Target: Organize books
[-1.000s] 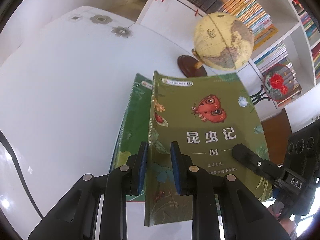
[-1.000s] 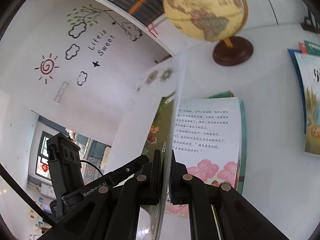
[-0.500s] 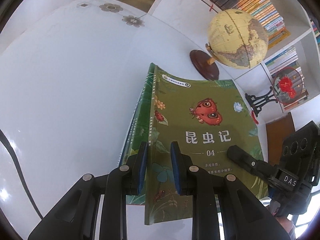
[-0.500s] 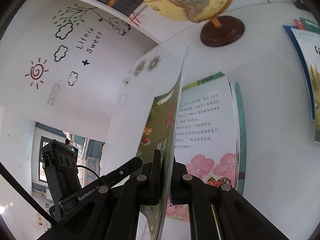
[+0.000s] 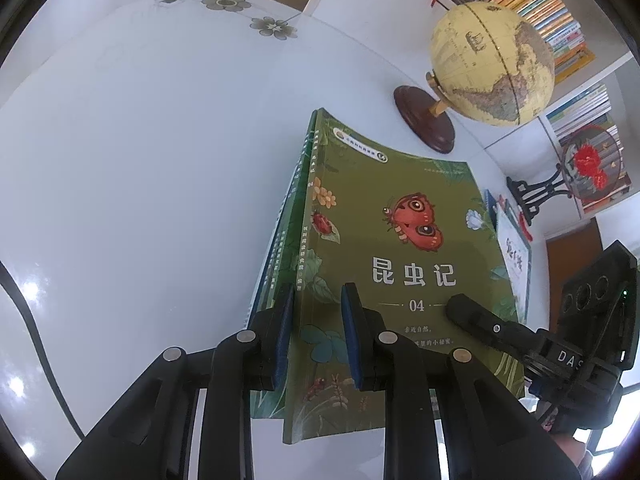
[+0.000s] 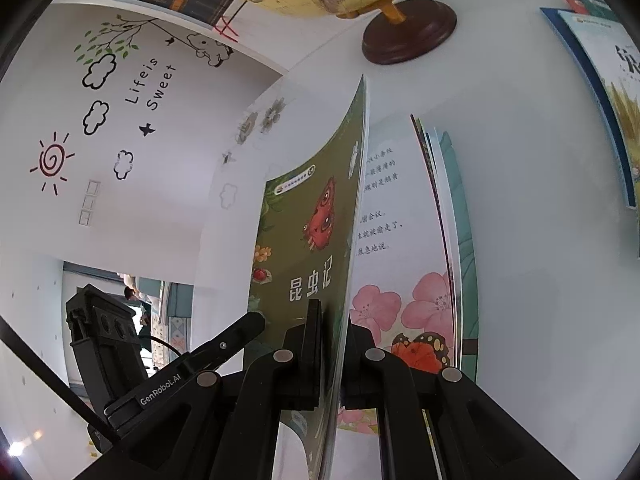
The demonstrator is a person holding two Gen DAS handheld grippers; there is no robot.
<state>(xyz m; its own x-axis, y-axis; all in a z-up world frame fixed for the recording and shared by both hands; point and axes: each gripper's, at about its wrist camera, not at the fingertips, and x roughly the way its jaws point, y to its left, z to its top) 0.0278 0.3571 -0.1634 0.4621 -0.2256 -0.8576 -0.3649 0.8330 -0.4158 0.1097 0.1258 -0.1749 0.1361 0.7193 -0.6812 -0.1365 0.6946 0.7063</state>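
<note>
Nearby the globe (image 5: 494, 62), green book (image 5: 400, 248) on counter (image 5: 140, 160), left claw (image 5: 316, 344) clamping its spine, right claw (image 6: 332, 356) pinching its lifted cover.

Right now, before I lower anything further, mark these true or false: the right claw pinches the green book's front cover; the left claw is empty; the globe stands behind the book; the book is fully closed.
1. The right claw pinches the front cover of the green paperback insect book: true.
2. The left claw is empty: false, its pads straddle the book's spine edge.
3. The yellow globe on a dark wooden base stands behind the book: true.
4. The book is fully closed: false, the cover is lifted off the illustrated pages.
</note>
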